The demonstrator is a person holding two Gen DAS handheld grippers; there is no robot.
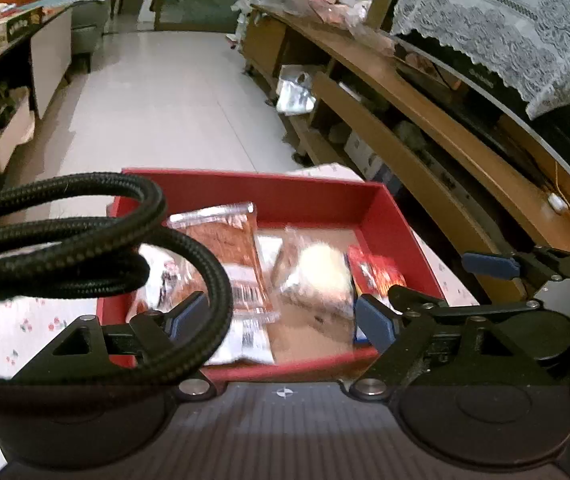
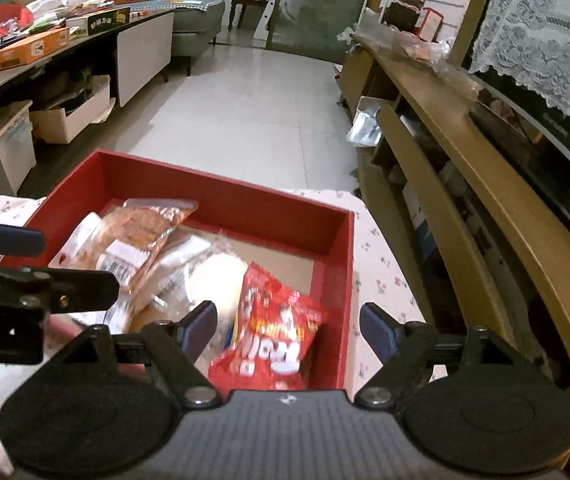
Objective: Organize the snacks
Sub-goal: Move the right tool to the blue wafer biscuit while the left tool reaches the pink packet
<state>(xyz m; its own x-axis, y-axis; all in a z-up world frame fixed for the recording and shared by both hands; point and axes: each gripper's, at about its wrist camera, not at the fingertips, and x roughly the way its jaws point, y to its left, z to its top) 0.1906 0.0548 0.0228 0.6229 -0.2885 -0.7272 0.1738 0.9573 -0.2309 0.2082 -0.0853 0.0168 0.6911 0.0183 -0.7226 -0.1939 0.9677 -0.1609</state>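
Your left gripper [image 1: 281, 316] hangs over the near end of the red box [image 1: 389, 224], its jaws spread wide with nothing pinched between them; the blue pads stand clear above the packets. A black braided cable [image 1: 85, 248] loops across the left side of that view and hides part of the box's left wall.

The red box sits on a white cloth with a small cherry print [image 2: 385, 272], and the snacks lie inside it. Going left to right in the box: a clear packet with reddish-brown contents [image 1: 225, 244] and a barcode label lies slanted against the left side, resting over white wrappers; next to it is a clear packet holding something pale and round [image 1: 321, 268], blurred in both views; at the right lies a red snack bag [image 2: 273, 320] with white lettering, near the right wall. Bare brown bottom shows at the far right corner of the box.

Your right gripper [image 2: 289, 326] hovers just above the red snack bag with its jaws at full spread, and neither pad touches it. To the right of the box runs a wooden cabinet [image 2: 465, 168] with open shelves, well apart from both grippers.
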